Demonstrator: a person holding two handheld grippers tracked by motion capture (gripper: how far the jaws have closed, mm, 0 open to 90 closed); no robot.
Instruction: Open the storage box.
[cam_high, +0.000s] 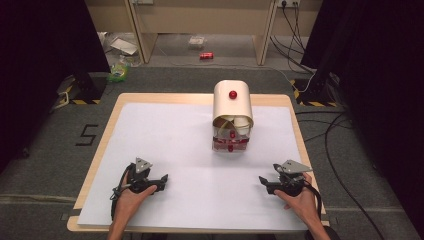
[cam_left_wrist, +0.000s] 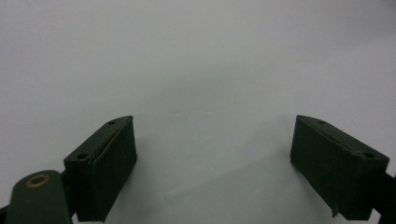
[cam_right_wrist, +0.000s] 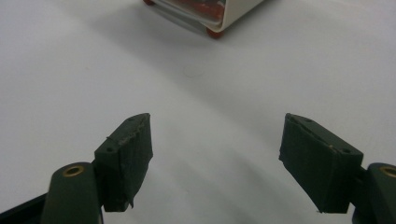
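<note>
Cream-coloured toy bread box with a rounded roll-top lid and a red knob (cam_high: 233, 116) stands on the white sheet covering the wooden tabletop (cam_high: 195, 165), toward the far middle of it. Its lid is rolled partly back, and pale pieces show inside the opening above a red and clear base. In the right gripper view the box's lower corner with a red foot (cam_right_wrist: 212, 18) sits at the top edge, well apart from the black jaws.

Left tool (cam_high: 163, 181) rests on the sheet at the near left, held in the person's left hand (cam_high: 131, 197), its grey three-cornered plate on top. Its jaws stand wide apart with nothing but bare white sheet between them (cam_left_wrist: 212, 158).

Right tool (cam_high: 263, 181) lies at the near right in the person's right hand (cam_high: 300, 200), pointing inward toward the left one. Its jaws are also spread wide and hold nothing (cam_right_wrist: 215, 158).

Both tools are well apart from the box and from each other.
</note>
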